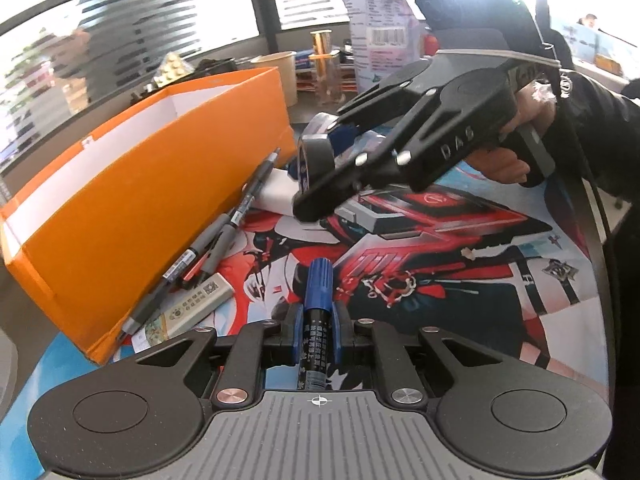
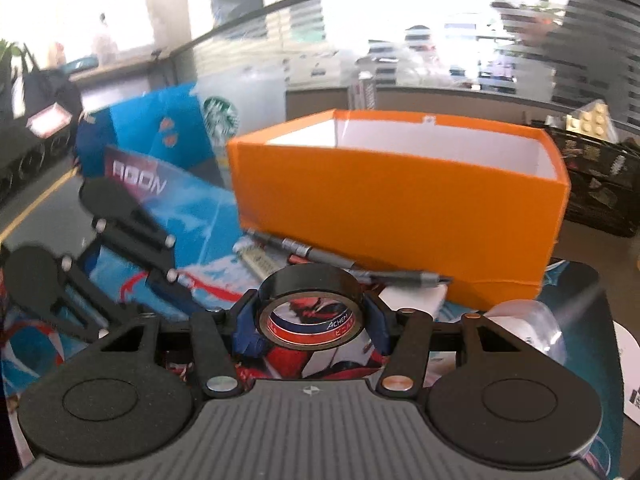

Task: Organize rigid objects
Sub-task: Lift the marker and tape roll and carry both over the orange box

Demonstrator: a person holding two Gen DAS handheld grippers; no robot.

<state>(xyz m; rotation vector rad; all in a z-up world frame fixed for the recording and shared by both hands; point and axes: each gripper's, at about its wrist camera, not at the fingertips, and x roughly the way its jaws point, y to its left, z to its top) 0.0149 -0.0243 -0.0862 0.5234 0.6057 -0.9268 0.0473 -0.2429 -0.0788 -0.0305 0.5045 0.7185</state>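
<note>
My left gripper [image 1: 318, 322] is shut on a blue marker [image 1: 319, 280], whose cap points forward over the printed mat [image 1: 460, 280]. In the right wrist view, my right gripper [image 2: 310, 320] is shut on a black tape roll [image 2: 310, 282], held upright between its blue pads. The left wrist view also shows the right gripper [image 1: 320, 166] holding the tape roll [image 1: 318, 156], close to the near right corner of the open orange box [image 1: 132, 200]. The orange box [image 2: 400, 208] stands just beyond the tape, and its white inside looks bare.
Several pens [image 1: 224, 232] and a small labelled eraser [image 1: 192, 312] lie along the box's near wall. A white block [image 2: 416, 300] sits by the pens [image 2: 320, 256]. A paper cup [image 2: 218, 112], a blue bag [image 2: 152, 128] and a black mesh basket [image 2: 600, 196] crowd the back.
</note>
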